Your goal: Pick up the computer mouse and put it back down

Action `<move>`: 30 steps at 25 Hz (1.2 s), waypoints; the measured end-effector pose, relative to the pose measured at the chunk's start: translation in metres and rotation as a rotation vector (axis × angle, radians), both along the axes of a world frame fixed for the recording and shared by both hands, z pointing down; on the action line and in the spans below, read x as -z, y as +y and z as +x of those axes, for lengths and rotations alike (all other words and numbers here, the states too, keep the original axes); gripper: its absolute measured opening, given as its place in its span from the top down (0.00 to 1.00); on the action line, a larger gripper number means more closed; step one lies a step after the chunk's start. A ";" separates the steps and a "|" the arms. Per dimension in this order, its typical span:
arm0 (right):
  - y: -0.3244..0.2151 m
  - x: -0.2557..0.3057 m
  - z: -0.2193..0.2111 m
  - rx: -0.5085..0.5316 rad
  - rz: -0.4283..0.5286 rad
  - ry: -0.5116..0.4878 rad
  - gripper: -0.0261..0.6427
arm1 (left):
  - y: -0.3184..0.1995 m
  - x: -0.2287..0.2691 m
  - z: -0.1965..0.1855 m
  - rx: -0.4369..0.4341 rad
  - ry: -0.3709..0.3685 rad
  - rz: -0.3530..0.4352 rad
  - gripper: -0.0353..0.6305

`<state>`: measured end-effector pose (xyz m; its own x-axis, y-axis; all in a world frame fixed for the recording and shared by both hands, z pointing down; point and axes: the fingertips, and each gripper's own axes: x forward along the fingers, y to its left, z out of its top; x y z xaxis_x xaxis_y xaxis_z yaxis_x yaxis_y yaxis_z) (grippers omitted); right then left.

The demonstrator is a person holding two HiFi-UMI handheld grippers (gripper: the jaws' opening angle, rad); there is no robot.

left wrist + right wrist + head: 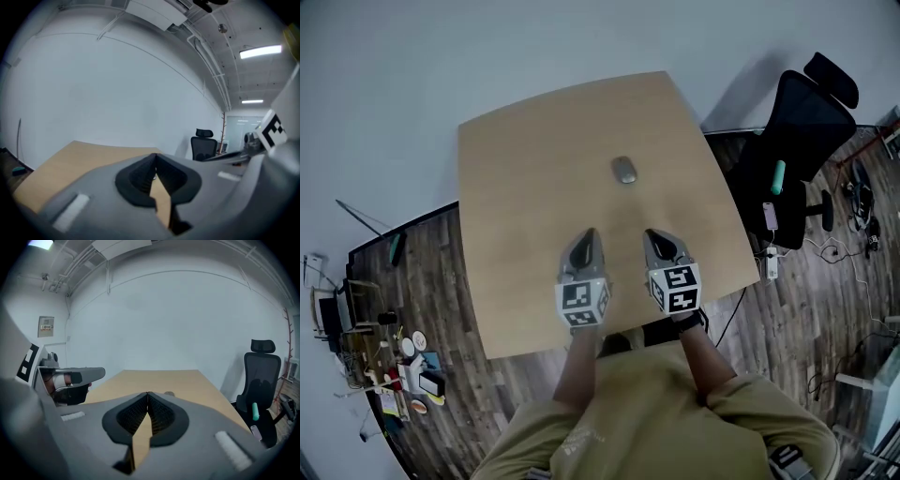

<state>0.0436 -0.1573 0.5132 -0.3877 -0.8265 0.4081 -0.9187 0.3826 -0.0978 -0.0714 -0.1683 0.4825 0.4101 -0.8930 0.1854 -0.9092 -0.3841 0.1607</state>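
Observation:
A grey computer mouse [624,171] lies alone on the wooden table [516,169], a bit past the middle. Both grippers hover over the near half of the table, well short of the mouse. My left gripper [586,233] is shut with nothing in it; its black pads [143,176] meet at the tips. My right gripper [655,235] is likewise shut and empty, pads [159,413] pressed together. In the right gripper view only a sliver of the mouse [169,393] peeks over the jaws. The left gripper view does not show the mouse.
A black office chair [797,150] stands off the table's right side, with a phone and cables on the wood floor near it. Small clutter lies on the floor at the lower left [403,361]. A white wall runs behind the table's far edge.

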 end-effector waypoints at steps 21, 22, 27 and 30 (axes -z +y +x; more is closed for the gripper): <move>-0.253 -0.203 0.004 0.136 -0.404 0.081 0.64 | -0.146 -0.134 0.009 0.095 -0.034 -0.302 0.94; -0.261 -0.209 0.002 0.128 -0.408 0.086 0.59 | -0.148 -0.140 0.007 0.097 -0.038 -0.318 0.94; -0.293 -0.237 0.000 0.071 -0.415 0.095 0.42 | -0.155 -0.160 0.009 0.095 -0.042 -0.358 0.94; -0.309 -0.248 -0.002 0.039 -0.409 0.101 0.35 | -0.161 -0.164 0.008 0.098 -0.033 -0.357 0.94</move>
